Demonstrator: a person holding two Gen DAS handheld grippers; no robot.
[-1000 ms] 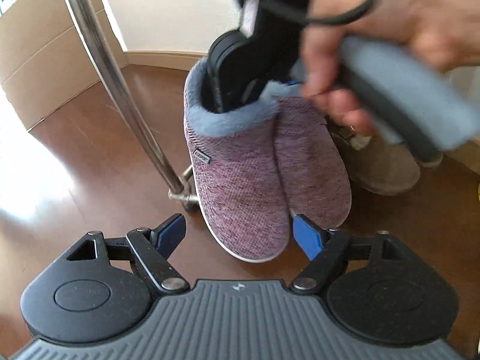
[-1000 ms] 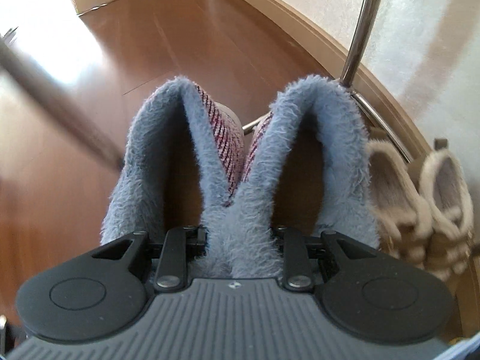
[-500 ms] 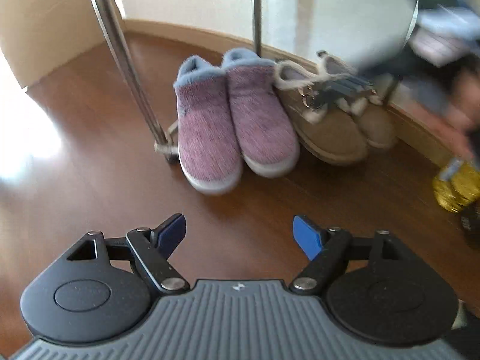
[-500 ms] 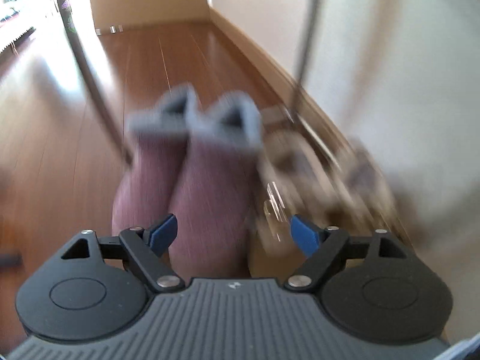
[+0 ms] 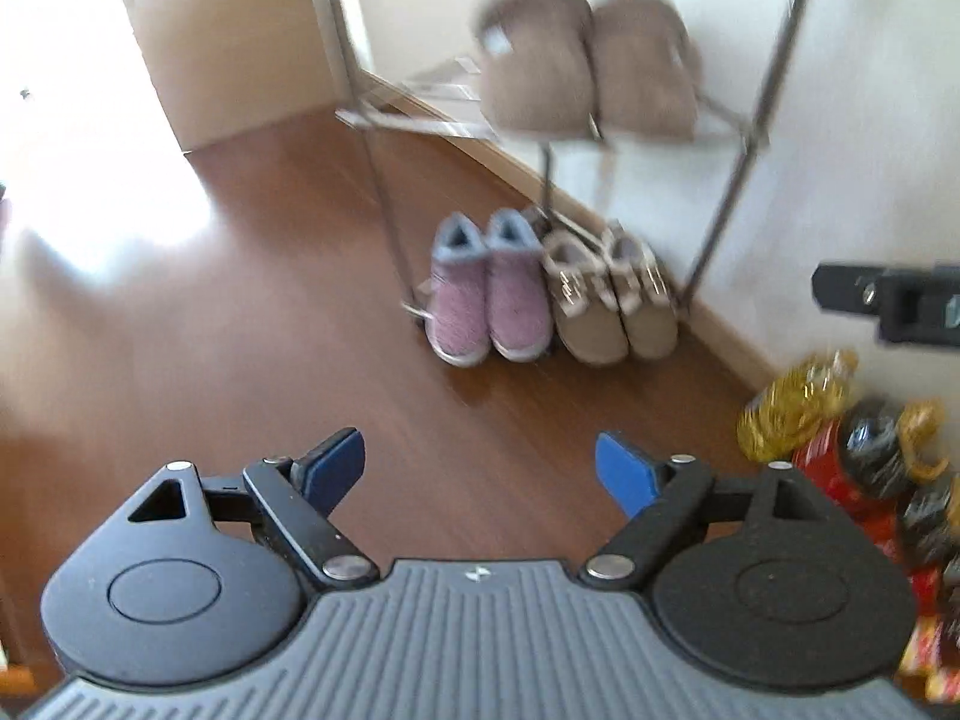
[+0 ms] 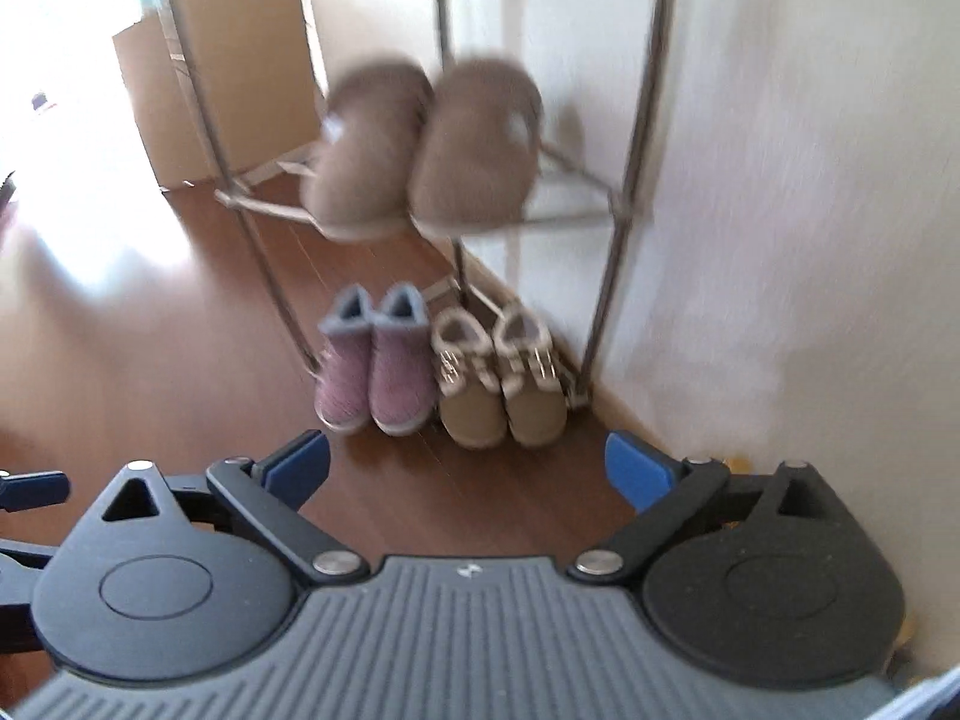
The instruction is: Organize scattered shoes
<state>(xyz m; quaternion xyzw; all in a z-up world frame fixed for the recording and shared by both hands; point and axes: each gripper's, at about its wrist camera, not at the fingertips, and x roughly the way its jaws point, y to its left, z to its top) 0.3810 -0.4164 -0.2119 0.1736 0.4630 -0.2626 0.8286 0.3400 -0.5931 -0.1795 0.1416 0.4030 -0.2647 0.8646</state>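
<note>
A pair of purple slippers with blue fleece lining (image 5: 489, 294) (image 6: 378, 369) stands side by side on the wooden floor at the foot of a metal shoe rack (image 5: 360, 120) (image 6: 630, 138). A pair of tan shoes with pale lining (image 5: 612, 300) (image 6: 501, 384) sits right beside them, toward the wall. Two brown fuzzy slippers (image 5: 588, 60) (image 6: 420, 144) rest on the rack's upper shelf. My left gripper (image 5: 480, 471) and my right gripper (image 6: 468, 471) both hang open and empty, well back from the shoes.
A cardboard box (image 6: 222, 66) (image 5: 228, 60) stands against the far wall left of the rack. Bottles with yellow and red packaging (image 5: 840, 456) cluster on the floor at the right. A white wall (image 6: 780, 180) runs along the right. Part of the other gripper (image 5: 888, 300) shows at the right edge.
My right gripper has let go of the purple slippers and opened. Both grippers have pulled back and up, so the shoes look much smaller and the rack's upper shelf has come into view.
</note>
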